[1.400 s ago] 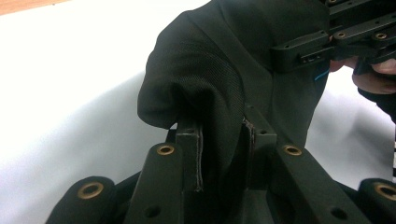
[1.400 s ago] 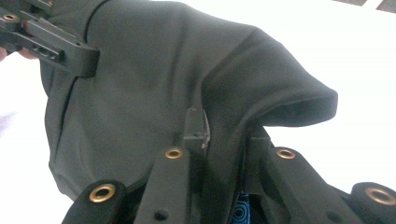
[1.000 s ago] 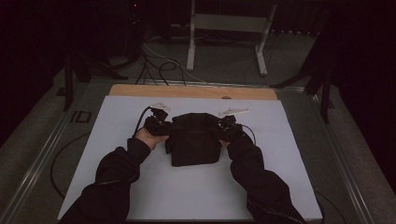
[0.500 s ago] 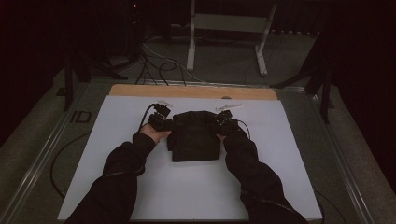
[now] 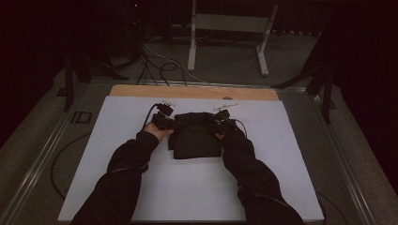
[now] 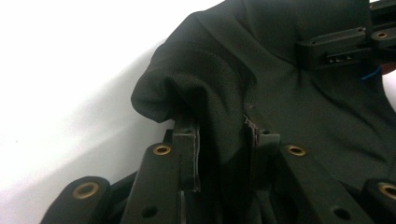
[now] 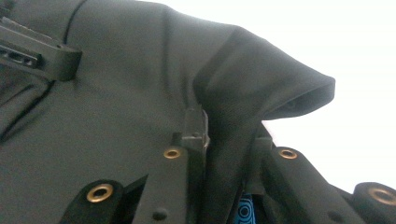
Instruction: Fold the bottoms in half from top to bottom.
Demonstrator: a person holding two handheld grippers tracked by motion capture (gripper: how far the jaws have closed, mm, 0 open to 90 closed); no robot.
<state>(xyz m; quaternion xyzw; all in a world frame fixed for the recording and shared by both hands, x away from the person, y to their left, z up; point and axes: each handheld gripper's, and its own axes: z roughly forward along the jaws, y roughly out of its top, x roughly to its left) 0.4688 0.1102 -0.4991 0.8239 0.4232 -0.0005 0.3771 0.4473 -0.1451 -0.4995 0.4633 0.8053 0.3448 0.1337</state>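
Two dark-sleeved forearms reaching forward side by side; left gripper (image 5: 165, 118) and right gripper (image 5: 221, 121) level, facing inward, jaws each clamped on a fold of cloth.

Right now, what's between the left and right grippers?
In the high view, the folded black garment spans from left gripper to right gripper; each pinches a fold.
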